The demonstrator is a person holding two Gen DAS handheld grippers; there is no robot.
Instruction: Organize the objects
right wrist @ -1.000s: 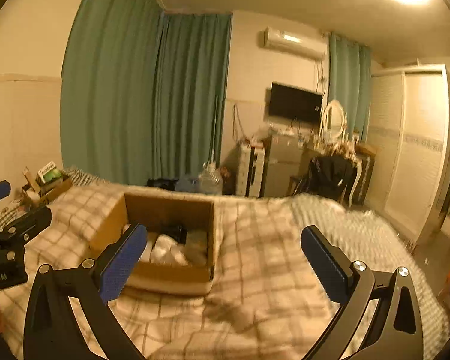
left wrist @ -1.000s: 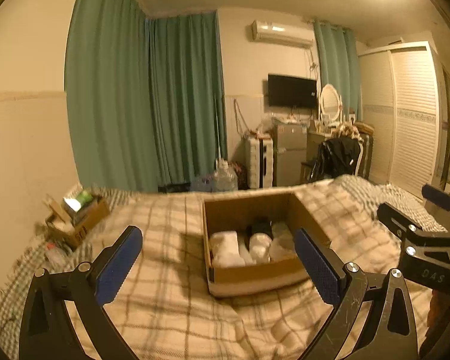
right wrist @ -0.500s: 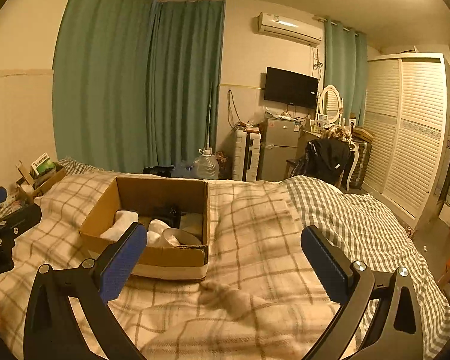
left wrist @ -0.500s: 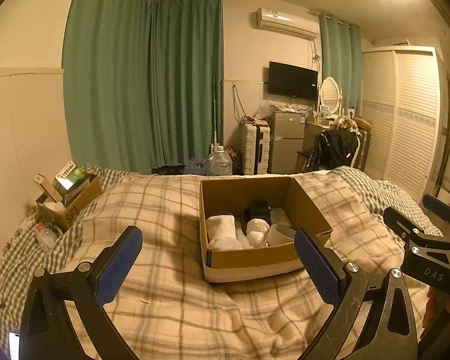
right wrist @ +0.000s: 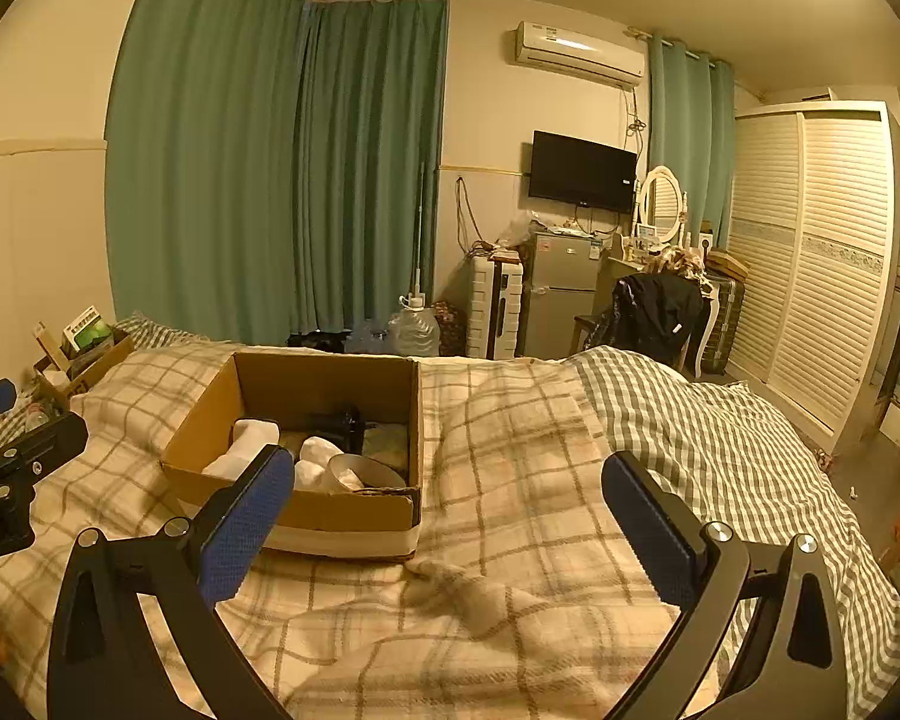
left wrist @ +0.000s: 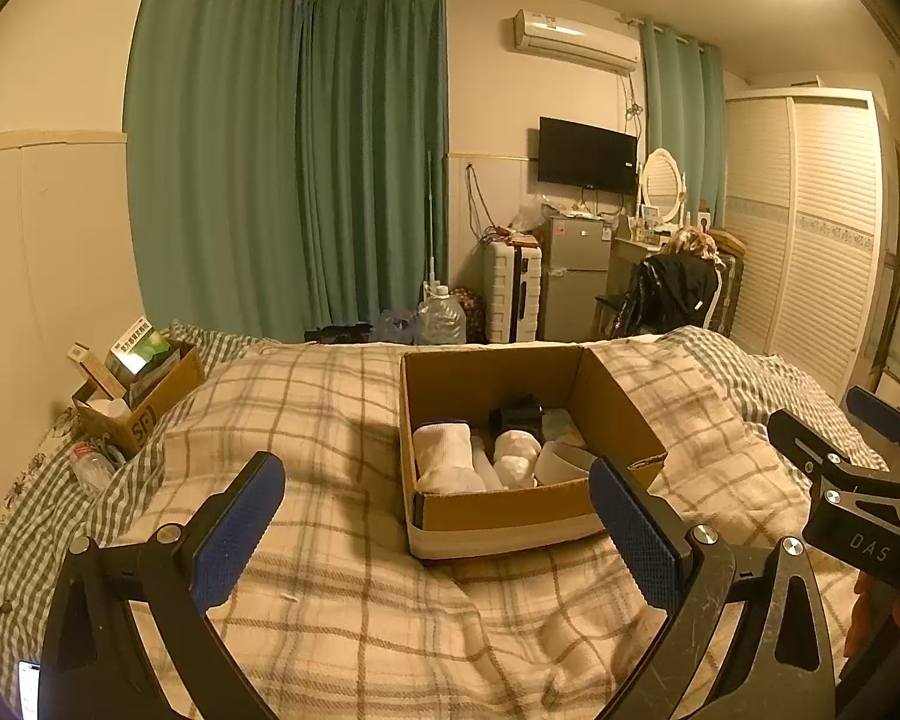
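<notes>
Cardboard was the story at that moment: you had an open brown cardboard box (left wrist: 534, 504) sitting on the plaid blanket (left wrist: 330, 420), its front wall banded with a pale strip along the bottom. Your left gripper (left wrist: 438, 531) hung above the rumpled fabric with its blue, dimpled pads spread wide and nothing between them, the box straight ahead and a little right of centre. Your right gripper (right wrist: 450, 531) was spread just as wide and just as empty, over a soft fold of blanket, with the same box (right wrist: 306, 516) ahead on its left side. Inside the box you had a rolled white cloth (left wrist: 444, 459) against the left wall, a lumpy white bundle (left wrist: 515, 456) beside it, a round pale bowl-like shape (left wrist: 561, 462) toward the front right corner, and something small, black and boxy (left wrist: 516, 417) at the back. Off by the wall, a smaller carton (left wrist: 141, 405) stuffed with packets rested on the green-checked sheet (left wrist: 30, 510), a clear plastic bottle (left wrist: 90, 468) lying just beside it.
</notes>
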